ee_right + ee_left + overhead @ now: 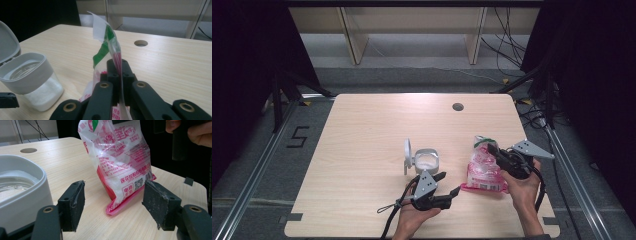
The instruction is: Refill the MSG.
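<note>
My right gripper (pixel 117 75) is clamped on the top edge of the bag (pixel 483 170), which stands at the table's (pixel 362 140) right side, its bottom seam resting on the wood. I should keep that pinch firm and bring my left gripper (pixel 113 205), jaws apart and empty, to its lower corner before tipping. White grains fill the bag; the open-lidded jar (pixel 426 161) beside it looks partly filled.

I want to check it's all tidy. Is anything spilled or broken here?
Nothing spilled or broken. The pink bag is pinched by its top in the right gripper, its bottom edge on the table. The white jar stands upright, lid flipped open. The left gripper is open.
</note>
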`<action>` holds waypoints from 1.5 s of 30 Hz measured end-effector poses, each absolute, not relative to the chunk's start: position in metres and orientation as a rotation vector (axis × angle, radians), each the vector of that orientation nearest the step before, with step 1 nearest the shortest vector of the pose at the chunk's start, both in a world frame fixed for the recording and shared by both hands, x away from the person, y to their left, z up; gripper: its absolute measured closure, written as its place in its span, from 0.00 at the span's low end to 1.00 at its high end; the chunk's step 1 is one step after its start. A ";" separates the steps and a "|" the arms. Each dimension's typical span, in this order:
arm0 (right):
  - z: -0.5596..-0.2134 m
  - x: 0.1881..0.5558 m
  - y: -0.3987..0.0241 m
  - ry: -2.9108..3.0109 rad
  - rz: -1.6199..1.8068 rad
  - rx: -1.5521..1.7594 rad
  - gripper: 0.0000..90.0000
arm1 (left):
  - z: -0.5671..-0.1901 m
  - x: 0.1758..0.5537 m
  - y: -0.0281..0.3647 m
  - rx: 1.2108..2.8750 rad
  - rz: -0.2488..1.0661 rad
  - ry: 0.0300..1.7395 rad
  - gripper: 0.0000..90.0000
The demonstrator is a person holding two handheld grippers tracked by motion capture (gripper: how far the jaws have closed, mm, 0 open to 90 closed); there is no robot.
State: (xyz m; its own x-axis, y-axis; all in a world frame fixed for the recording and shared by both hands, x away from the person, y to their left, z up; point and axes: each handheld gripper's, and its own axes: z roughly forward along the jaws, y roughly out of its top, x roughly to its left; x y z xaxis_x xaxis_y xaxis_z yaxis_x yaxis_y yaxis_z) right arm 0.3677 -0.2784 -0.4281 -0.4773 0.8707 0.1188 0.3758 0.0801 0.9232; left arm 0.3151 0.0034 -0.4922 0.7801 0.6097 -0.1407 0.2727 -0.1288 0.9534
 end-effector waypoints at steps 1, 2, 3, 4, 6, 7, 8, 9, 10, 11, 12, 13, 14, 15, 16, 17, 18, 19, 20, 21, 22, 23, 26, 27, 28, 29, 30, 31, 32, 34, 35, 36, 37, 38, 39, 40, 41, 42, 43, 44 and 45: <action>-0.429 0.367 -0.278 1.884 1.406 1.252 1.00 | -0.492 0.315 0.003 1.723 0.332 0.693 0.37; -0.430 0.369 -0.279 1.875 1.409 1.251 1.00 | -0.492 0.315 0.003 1.719 0.332 0.693 0.37; -0.431 0.370 -0.281 1.888 1.382 1.232 1.00 | -0.492 0.315 0.003 1.713 0.330 0.695 0.37; -0.432 0.370 -0.282 1.884 1.377 1.237 1.00 | -0.492 0.315 0.003 1.716 0.332 0.695 0.37; -0.434 0.371 -0.283 1.886 1.368 1.260 1.00 | -0.494 0.316 0.003 1.717 0.325 0.687 0.37; -0.436 0.373 -0.285 1.883 1.366 1.244 1.00 | -0.493 0.315 0.003 1.727 0.327 0.693 0.37; -0.436 0.372 -0.284 1.876 1.368 1.292 1.00 | -0.493 0.315 0.002 1.724 0.328 0.699 0.37; -0.438 0.373 -0.286 1.869 1.370 1.275 1.00 | -0.493 0.315 0.002 1.721 0.326 0.701 0.37; -0.439 0.373 -0.287 1.870 1.346 1.297 1.00 | -0.494 0.315 0.002 1.721 0.326 0.701 0.37; -0.440 0.374 -0.288 1.868 1.350 1.292 1.00 | -0.494 0.315 0.002 1.725 0.326 0.695 0.37; -0.441 0.373 -0.288 1.860 1.363 1.324 1.00 | -0.494 0.315 0.002 1.732 0.325 0.688 0.37; -0.442 0.375 -0.290 1.862 1.352 1.309 1.00 | -0.493 0.315 0.002 1.725 0.325 0.691 0.37; -0.443 0.374 -0.290 1.861 1.356 1.342 1.00 | -0.493 0.316 0.003 1.714 0.321 0.689 0.37; -0.444 0.374 -0.291 1.855 1.345 1.339 0.99 | -0.492 0.315 0.004 1.722 0.326 0.696 0.37; -0.446 0.376 -0.293 1.867 1.329 1.317 0.99 | -0.492 0.315 0.004 1.722 0.327 0.693 0.37; -0.446 0.376 -0.293 1.862 1.338 1.320 0.99 | -0.492 0.314 0.005 1.721 0.329 0.695 0.37; -0.448 0.376 -0.292 1.852 1.323 1.352 0.99 | -0.492 0.315 0.005 1.715 0.329 0.683 0.37; -0.449 0.377 -0.293 1.877 1.327 1.349 0.99 | -0.492 0.315 0.005 1.716 0.326 0.697 0.37; -0.452 0.378 -0.293 1.856 1.323 1.338 0.99 | -0.492 0.315 0.005 1.717 0.325 0.704 0.37; -0.453 0.379 -0.294 1.864 1.307 1.329 0.99 | -0.493 0.315 0.005 1.719 0.326 0.703 0.37; -0.454 0.380 -0.294 1.866 1.299 1.332 0.98 | -0.494 0.315 0.004 1.721 0.323 0.699 0.37; -0.455 0.379 -0.293 1.857 1.320 1.370 0.98 | -0.494 0.314 0.005 1.731 0.325 0.699 0.37; -0.457 0.379 -0.295 1.864 1.288 1.395 0.97 | -0.493 0.315 0.005 1.716 0.326 0.705 0.37; -0.459 0.381 -0.297 1.860 1.295 1.366 0.97 | -0.494 0.314 0.006 1.719 0.326 0.703 0.37; -0.460 0.380 -0.297 1.855 1.297 1.395 0.96 | -0.493 0.315 0.006 1.722 0.330 0.695 0.37; -0.461 0.381 -0.298 1.853 1.294 1.391 0.96 | -0.494 0.315 0.006 1.704 0.328 0.701 0.37; -0.462 0.382 -0.299 1.856 1.305 1.391 0.96 | -0.494 0.316 0.007 1.697 0.327 0.705 0.38; -0.462 0.381 -0.298 1.850 1.310 1.436 0.96 | -0.494 0.316 0.007 1.700 0.324 0.706 0.38; -0.464 0.383 -0.300 1.857 1.308 1.402 0.95 | -0.494 0.315 0.007 1.714 0.327 0.709 0.38; -0.464 0.381 -0.297 1.844 1.282 1.463 0.95 | -0.494 0.315 0.007 1.714 0.330 0.706 0.38; -0.463 0.382 -0.297 1.844 1.304 1.467 0.95 | -0.494 0.315 0.007 1.716 0.325 0.704 0.38; -0.466 0.384 -0.297 1.834 1.298 1.440 0.94 | -0.494 0.316 0.008 1.713 0.329 0.708 0.38; -0.466 0.385 -0.301 1.870 1.277 1.412 0.94 | -0.494 0.316 0.008 1.715 0.330 0.710 0.38; -0.465 0.384 -0.301 1.888 1.240 1.439 0.93 | -0.494 0.315 0.008 1.710 0.332 0.711 0.38; -0.465 0.384 -0.301 1.881 1.231 1.432 0.91 | -0.494 0.315 0.008 1.697 0.335 0.716 0.38; -0.465 0.384 -0.302 1.877 1.226 1.428 0.89 | -0.493 0.315 0.009 1.703 0.337 0.719 0.38; -0.466 0.383 -0.298 1.844 1.248 1.473 0.87 | -0.493 0.315 0.009 1.699 0.342 0.724 0.38; -0.465 0.384 -0.300 1.855 1.234 1.460 0.86 | -0.493 0.316 0.010 1.697 0.340 0.725 0.38; -0.465 0.382 -0.298 1.837 1.238 1.501 0.85 | -0.493 0.316 0.011 1.703 0.340 0.720 0.38; -0.466 0.384 -0.303 1.868 1.222 1.446 0.84 | -0.493 0.315 0.011 1.707 0.342 0.720 0.38; -0.467 0.384 -0.303 1.850 1.231 1.445 0.84 | -0.492 0.315 0.011 1.704 0.341 0.721 0.38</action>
